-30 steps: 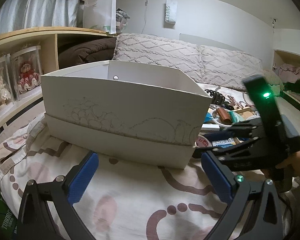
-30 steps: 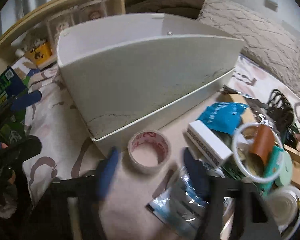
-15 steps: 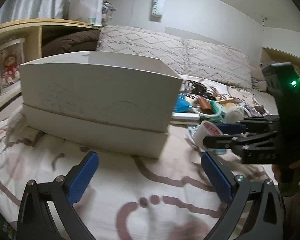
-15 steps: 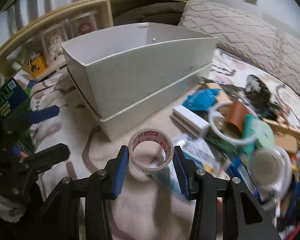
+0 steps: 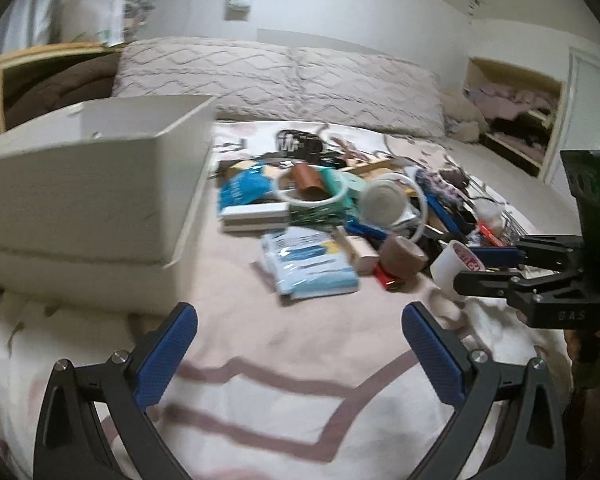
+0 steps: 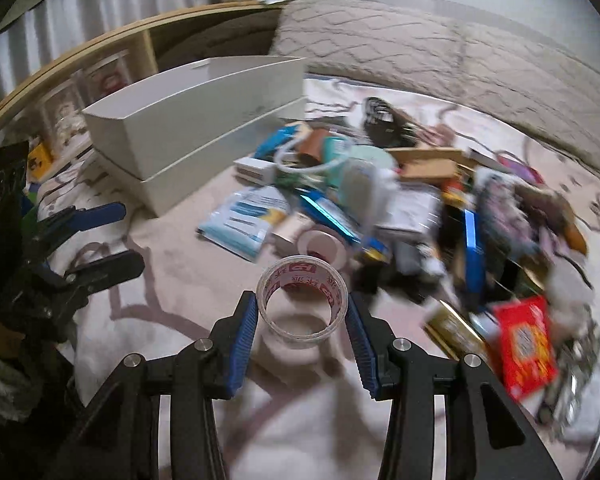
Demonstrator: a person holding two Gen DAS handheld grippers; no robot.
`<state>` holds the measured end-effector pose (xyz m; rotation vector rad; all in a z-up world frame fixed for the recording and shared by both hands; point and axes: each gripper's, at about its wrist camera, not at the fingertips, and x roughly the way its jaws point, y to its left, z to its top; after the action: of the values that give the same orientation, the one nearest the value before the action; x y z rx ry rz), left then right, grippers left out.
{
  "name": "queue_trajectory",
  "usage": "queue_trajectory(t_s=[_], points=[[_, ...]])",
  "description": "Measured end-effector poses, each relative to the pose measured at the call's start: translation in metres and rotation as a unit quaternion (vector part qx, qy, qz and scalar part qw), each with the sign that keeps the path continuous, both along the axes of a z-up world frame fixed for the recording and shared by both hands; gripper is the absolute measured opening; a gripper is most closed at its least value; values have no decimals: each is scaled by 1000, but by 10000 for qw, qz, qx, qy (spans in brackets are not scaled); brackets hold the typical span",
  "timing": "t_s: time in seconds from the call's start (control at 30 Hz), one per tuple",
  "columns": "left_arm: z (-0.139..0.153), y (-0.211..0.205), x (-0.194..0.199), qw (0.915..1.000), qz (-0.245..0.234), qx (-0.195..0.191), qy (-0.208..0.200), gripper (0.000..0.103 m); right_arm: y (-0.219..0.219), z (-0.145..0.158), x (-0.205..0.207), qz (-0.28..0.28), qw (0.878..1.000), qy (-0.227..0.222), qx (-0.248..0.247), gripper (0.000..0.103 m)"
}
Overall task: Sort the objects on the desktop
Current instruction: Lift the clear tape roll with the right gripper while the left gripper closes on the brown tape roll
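Observation:
My right gripper is shut on a clear tape roll with red print, held above the bedspread; in the left wrist view that gripper holds the tape roll at the right edge. My left gripper is open and holds nothing, over the patterned bedspread; it shows at the left in the right wrist view. A white open box stands at the left. A pile of small objects lies right of the box.
In the pile are a brown tape roll, a blue-white plastic packet, a white flat box, a red packet and a pink tape roll. Pillows line the back. A wooden shelf stands behind the box.
The right gripper closed on the tape roll, lifted it off the bed and carried it right, away from the box. The left gripper swung right, so the box has slid to the frame's left.

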<state>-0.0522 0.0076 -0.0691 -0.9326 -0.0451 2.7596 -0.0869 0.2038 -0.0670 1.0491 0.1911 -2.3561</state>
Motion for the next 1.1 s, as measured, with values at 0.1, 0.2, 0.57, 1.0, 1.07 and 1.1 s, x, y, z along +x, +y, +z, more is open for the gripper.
queue_trajectory(t_s=[0.1,0.2,0.57,1.0,1.07,1.1], points=[[5,20,-11,9993,-264,-276,52,103,14,-1,3,-145,9999,0,-84,45],[6,41,-28,9972,-651,-361,-32,103,27,-1,7,-309,9995,15,-47,45],[-12,108,-65,9766,-1421,-1550,-461,97,67,-13,17,-741,9972,-89,47,45],[-26,121,-79,9726,-1367,-1793,-575,73,65,-26,18,-803,9965,71,-238,46],[-25,120,-81,9732,-1372,-1755,-574,68,63,-27,18,-807,9965,37,-205,46],[-25,120,-82,9735,-1382,-1731,-577,63,63,-27,18,-812,9965,42,-194,46]])
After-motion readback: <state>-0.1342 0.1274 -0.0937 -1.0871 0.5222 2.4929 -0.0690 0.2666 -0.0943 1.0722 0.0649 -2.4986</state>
